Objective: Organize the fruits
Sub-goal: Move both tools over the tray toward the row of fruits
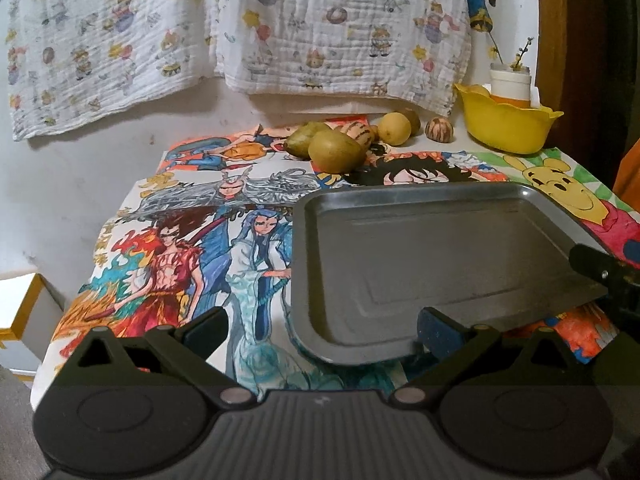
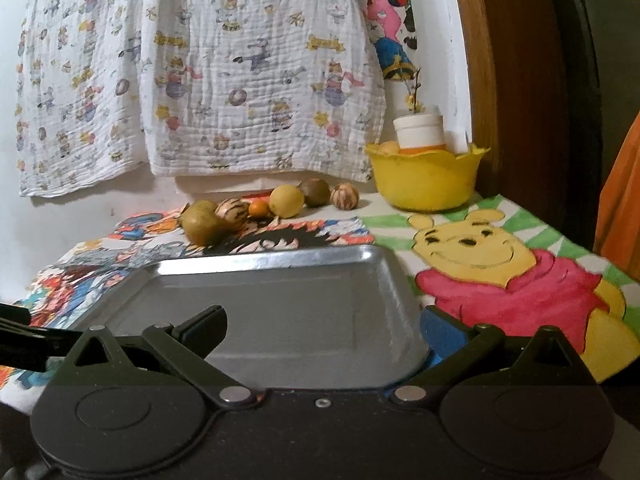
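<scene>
Metal tray [image 1: 420, 264] lay on the surface [image 1: 248, 184], nothing in it. Fruits grouped just behind tray's far rim: two greenish pears [image 1: 336, 152], striped melon-ish one [image 1: 360, 133], yellow round fruit [image 1: 394, 129], brown round one [image 2: 314, 191], striped nut-like ball [image 1: 439, 130]. Yellow bowl [image 1: 508, 128] stood behind tray, toward its far right corner, w/ white jar [image 1: 510, 84] inside.

Left hand-held gripper [image 1: 320, 336] hovered at tray's near left corner, fingers spread wide, gripping nothing (right finger seemed over tray rim, contact unclear). Right hand-held gripper [image 2: 324, 330] hung above tray's near edge, likewise released, fingers apart, empty.

Handling, as judged: pears prob. firm but bruisable, smooth skin, apt to roll; best taken across the wide belly, not the neck. Round ones likely to slip sideways, so squeeze centred, gently. Tray stiff, light-looking, slick inside; fruit could slide on it.

Right wrist view alone showed small orange fruit [image 2: 259, 208] between striped one and yellow one; left view hid it. Left view alone showed white box [image 1: 24, 312] beyond tray's left, off the surface.
</scene>
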